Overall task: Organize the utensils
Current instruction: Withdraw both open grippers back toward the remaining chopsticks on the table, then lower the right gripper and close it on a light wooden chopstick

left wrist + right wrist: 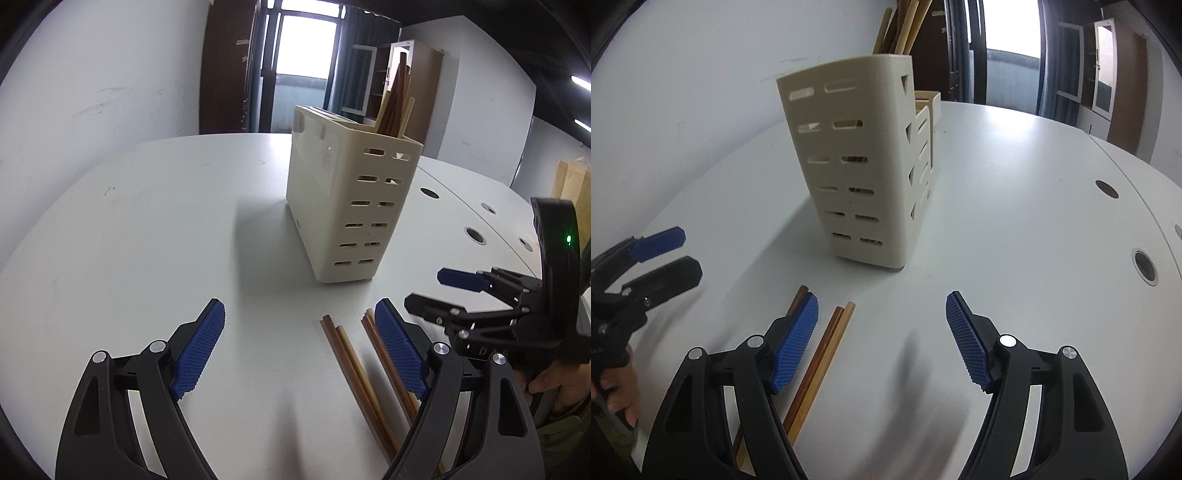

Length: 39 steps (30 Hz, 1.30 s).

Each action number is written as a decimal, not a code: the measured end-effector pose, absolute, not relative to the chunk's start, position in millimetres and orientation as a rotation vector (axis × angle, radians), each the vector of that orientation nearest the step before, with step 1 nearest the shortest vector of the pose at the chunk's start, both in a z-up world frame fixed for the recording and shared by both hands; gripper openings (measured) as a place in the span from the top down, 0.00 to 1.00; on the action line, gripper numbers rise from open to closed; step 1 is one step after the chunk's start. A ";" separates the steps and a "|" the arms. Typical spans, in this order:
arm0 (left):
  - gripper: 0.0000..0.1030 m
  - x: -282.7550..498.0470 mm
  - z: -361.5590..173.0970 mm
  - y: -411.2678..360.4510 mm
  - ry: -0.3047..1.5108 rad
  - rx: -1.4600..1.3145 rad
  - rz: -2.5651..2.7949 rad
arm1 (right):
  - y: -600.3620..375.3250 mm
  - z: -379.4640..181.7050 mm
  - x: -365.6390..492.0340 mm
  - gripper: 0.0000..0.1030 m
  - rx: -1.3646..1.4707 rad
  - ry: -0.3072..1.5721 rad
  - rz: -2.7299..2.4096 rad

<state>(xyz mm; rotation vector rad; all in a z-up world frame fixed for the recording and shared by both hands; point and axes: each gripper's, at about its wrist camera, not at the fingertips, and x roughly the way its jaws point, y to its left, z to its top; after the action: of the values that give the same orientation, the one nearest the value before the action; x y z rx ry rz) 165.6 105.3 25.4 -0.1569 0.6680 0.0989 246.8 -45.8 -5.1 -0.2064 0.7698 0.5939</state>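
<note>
Grippers both wide open, empty. Left gripper [299,354] low over the table [147,229], one pair of loose chopsticks [351,373] lying between its fingers, a second pair against its right pad. Right gripper [882,339] just beside, angled down at the same sticks. Beyond them, mid-table, cream holder [343,206] upright, its nearest compartment already holding several chopsticks. Judged partly done: four sticks left to lift and slot.

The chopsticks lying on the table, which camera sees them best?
The left wrist view: both pairs of loose chopsticks show there, lying flat before the cream holder. In the right wrist view one pair is clear, but a blue finger hides most of the other.
</note>
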 end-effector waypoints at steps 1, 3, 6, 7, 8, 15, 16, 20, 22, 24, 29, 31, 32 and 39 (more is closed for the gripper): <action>0.20 165.4 25.4 107.2 0.670 -0.164 0.103 | -44.3 -7.5 246.0 0.31 -0.215 0.776 0.592; 0.20 165.7 25.5 109.3 0.671 -0.171 0.106 | -42.2 -11.7 244.5 0.31 -0.233 0.788 0.587; 0.20 167.3 25.3 110.3 0.669 -0.175 0.112 | -39.7 -16.4 244.0 0.31 -0.250 0.804 0.579; 0.20 167.9 24.7 110.3 0.671 -0.176 0.111 | -38.6 -17.7 243.9 0.31 -0.256 0.809 0.576; 0.20 168.8 24.0 110.2 0.675 -0.176 0.110 | -37.6 -19.5 243.7 0.31 -0.261 0.813 0.572; 0.20 172.9 20.4 111.3 0.694 -0.183 0.109 | -31.9 -25.9 246.8 0.31 -0.292 0.839 0.565; 0.20 172.5 20.0 111.8 0.695 -0.185 0.112 | -31.0 -26.6 245.9 0.31 -0.294 0.841 0.565; 0.20 172.6 19.5 112.7 0.700 -0.191 0.110 | -28.3 -32.7 241.8 0.31 -0.302 0.856 0.562; 0.20 172.8 19.2 111.6 0.699 -0.187 0.108 | -26.6 -35.2 239.8 0.31 -0.299 0.859 0.561; 0.20 171.8 19.7 110.9 0.698 -0.184 0.106 | -23.3 -37.2 237.1 0.31 -0.309 0.856 0.548; 0.20 173.2 16.9 110.0 0.705 -0.182 0.107 | -19.8 -38.8 243.7 0.31 -0.322 0.865 0.535; 0.20 175.2 14.4 109.4 0.713 -0.182 0.107 | -18.6 -39.1 243.3 0.31 -0.328 0.865 0.530; 0.20 175.6 13.0 109.4 0.719 -0.183 0.105 | -18.2 -39.3 243.2 0.31 -0.331 0.866 0.529; 0.20 182.4 0.5 109.0 0.775 -0.180 0.103 | -15.8 -42.3 240.6 0.31 -0.341 0.874 0.541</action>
<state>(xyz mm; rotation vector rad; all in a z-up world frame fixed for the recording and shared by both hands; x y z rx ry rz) 182.4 109.0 0.5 -0.1802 0.7753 0.1030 240.6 -15.8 -42.3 -0.3414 0.8741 0.5412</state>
